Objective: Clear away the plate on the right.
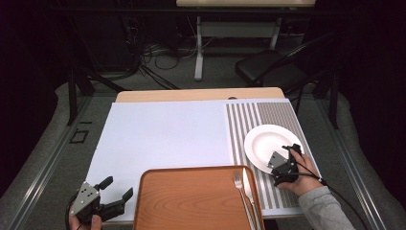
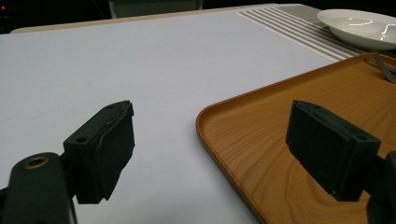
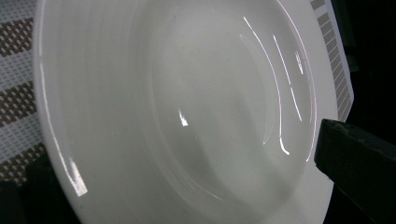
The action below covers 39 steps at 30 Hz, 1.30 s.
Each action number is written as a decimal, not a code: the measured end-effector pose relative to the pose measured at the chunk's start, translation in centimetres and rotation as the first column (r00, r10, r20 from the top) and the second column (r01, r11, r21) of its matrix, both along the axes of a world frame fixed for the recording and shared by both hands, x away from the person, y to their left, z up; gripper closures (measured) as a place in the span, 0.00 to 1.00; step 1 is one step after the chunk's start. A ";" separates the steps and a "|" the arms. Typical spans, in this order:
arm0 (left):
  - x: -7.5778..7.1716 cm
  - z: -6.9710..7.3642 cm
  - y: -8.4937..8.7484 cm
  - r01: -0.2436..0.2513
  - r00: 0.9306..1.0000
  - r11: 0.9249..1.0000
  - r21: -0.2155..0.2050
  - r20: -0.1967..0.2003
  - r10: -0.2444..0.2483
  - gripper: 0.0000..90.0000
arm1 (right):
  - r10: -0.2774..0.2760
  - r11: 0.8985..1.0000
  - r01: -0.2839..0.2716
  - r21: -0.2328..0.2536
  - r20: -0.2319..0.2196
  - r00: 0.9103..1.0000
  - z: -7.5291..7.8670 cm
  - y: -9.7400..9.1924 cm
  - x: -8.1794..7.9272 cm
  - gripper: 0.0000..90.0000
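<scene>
A white plate (image 1: 273,145) sits on the striped mat (image 1: 249,120) at the right of the surface (image 1: 163,134), just beyond the far right corner of a wooden tray (image 1: 191,201). The right hand-held gripper (image 1: 290,152) is at the plate's near right rim, pointing far and left across it; its jaws look spread, one above the rim and one apparently beneath, not clamped. The left hand-held gripper (image 1: 117,188) hovers wide open and empty at the near left, well away, aimed at the tray's left edge. Count: one plate, one tray, one fork (image 1: 242,191) and one knife (image 1: 250,189) lying side by side along the tray's right edge, long axes running near to far.
</scene>
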<state>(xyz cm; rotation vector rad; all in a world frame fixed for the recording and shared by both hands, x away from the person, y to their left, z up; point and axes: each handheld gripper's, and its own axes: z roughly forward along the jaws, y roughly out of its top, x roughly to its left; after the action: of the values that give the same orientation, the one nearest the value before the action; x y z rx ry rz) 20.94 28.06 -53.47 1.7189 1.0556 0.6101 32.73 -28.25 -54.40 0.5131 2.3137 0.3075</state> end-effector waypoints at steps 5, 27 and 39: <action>0.0 0.0 0.0 0.000 1.000 1.000 0.003 -0.001 0.000 0.17 | 0.022 1.000 -0.022 -0.006 0.014 1.000 -0.1 0.1 0.1 0.00; 0.0 0.0 -0.1 0.000 1.000 1.000 0.004 0.000 0.000 0.17 | -0.005 1.000 0.006 -0.025 0.039 0.999 0.4 0.1 0.1 0.09; 0.0 0.0 0.0 -0.001 1.000 1.000 0.004 0.002 0.001 0.17 | 0.005 0.999 -0.003 -0.042 0.038 0.999 1.8 0.4 0.3 0.14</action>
<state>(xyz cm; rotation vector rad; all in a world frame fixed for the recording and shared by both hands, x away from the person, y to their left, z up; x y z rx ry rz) 20.93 28.01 -53.44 1.7208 1.0544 0.6149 33.07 -27.88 -52.65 0.4778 2.2800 0.2679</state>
